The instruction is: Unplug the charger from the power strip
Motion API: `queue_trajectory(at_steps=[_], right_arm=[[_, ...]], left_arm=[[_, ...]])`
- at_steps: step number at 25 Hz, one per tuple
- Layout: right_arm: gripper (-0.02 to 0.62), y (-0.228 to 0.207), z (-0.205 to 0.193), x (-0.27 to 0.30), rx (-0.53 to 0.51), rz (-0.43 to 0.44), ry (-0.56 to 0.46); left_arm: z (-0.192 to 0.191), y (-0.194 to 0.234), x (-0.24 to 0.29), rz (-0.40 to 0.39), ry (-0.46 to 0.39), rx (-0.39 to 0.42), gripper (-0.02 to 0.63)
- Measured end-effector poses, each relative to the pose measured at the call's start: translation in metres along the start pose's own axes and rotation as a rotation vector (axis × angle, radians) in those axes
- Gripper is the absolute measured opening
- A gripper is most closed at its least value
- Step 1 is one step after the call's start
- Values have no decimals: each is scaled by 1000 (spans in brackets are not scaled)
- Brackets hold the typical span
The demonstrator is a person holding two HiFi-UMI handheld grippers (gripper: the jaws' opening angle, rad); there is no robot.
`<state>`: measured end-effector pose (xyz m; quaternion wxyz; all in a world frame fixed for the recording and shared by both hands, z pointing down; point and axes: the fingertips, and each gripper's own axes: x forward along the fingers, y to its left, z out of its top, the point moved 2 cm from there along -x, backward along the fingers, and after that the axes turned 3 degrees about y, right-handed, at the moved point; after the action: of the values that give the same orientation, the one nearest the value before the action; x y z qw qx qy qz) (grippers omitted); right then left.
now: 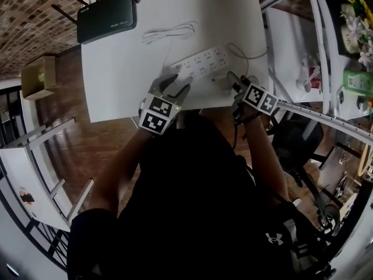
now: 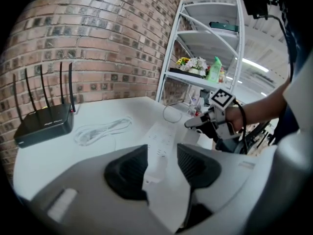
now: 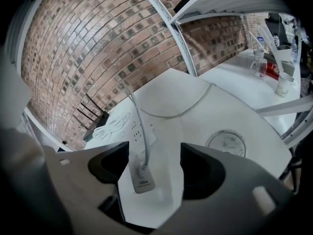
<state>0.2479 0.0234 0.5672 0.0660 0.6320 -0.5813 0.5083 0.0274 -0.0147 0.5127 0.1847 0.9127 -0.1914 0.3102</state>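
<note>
Head view: the strip (image 1: 201, 62) lies mid-desk (image 1: 116, 74). The left tongs (image 1: 176, 83) are at its near end and the right tongs (image 1: 233, 79) are close to the near edge. The router (image 1: 106, 17) and spare cable (image 1: 169, 32) sit well back, leaving open room.

Left gripper view: the tongs pinch the strip's end. It looks like stiff, slick plastic, likely to slide unless held.

Right gripper view: the tongs are spread wide. The charger (image 3: 142, 181) lies flat on the desk between them, untouched and off the strip. It looks small, light and rigid, so grip its body, not its limp lead (image 3: 139, 126).

Both point downward: left gripper (image 1: 175, 85) jaws clamped, right gripper (image 1: 236, 80) jaws wide apart.
</note>
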Motion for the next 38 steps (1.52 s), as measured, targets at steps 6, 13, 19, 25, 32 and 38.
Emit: queue_trajectory(at_steps=[6, 13, 19, 25, 32, 38], right_arm=[[337, -9, 18, -17, 5, -40, -93], [293, 23, 45, -66, -127, -67, -255], [49, 98, 44, -100, -267, 19, -341], [11, 166, 30, -115, -363, 143, -355], [11, 231, 31, -133, -542, 237, -407], [11, 252, 31, -136, -631, 276, -435]], left_arm=[[2, 4, 2, 3, -7, -4, 190], [14, 2, -10, -8, -49, -19, 190], [30, -10, -49, -67, -141, -40, 177], [60, -19, -94, -88, -287, -72, 107], [92, -24, -132, -82, -432, -40, 81], [99, -23, -149, -54, -454, -35, 81]])
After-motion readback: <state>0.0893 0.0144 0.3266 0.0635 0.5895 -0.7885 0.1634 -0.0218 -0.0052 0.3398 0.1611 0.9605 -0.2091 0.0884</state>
